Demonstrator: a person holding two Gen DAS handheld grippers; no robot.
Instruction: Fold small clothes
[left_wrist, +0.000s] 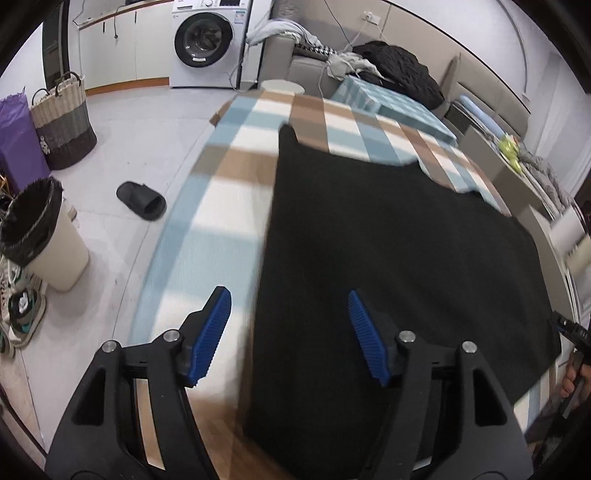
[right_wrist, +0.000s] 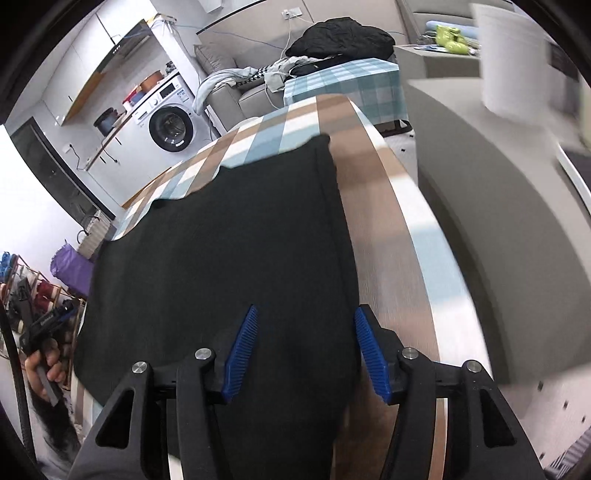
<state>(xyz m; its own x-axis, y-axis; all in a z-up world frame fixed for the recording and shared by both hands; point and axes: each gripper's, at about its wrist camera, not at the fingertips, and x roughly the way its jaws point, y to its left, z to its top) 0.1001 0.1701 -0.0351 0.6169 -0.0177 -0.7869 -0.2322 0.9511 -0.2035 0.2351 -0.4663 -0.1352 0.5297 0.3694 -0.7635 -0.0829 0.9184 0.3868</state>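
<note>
The black knit garment (left_wrist: 388, 258), flat and matte with a fine-textured weave, lies spread on the desk, which is covered by a checked cloth of blue, brown and white squares (left_wrist: 229, 177). Two short points show at the garment's far edge with a shallow curved dip between them. Its long axis runs away from both cameras, near hem toward the person, far edge toward the grey sofa (left_wrist: 306, 70).

Left claw (left_wrist: 290, 332): jaws spread, nothing between the blue ribbed pads (left_wrist: 212, 332). It straddles the garment's left side edge, one pad over the checked cloth, the other over black fabric.

Right claw (right_wrist: 304, 354): jaws spread, nothing pinched. In its own view it straddles the right side edge, left pad over fabric, right pad over the desk covering. Whether any pad touches the surface cannot be told; the near field is motion-blurred.

Judgement: each claw sits at the near corner on its own side, so neither is favoured. The coming move depends on pinching those near corners and carrying them along the long axis toward the far edge. The fabric looks soft and limp and will likely sag between the two grips.
</note>
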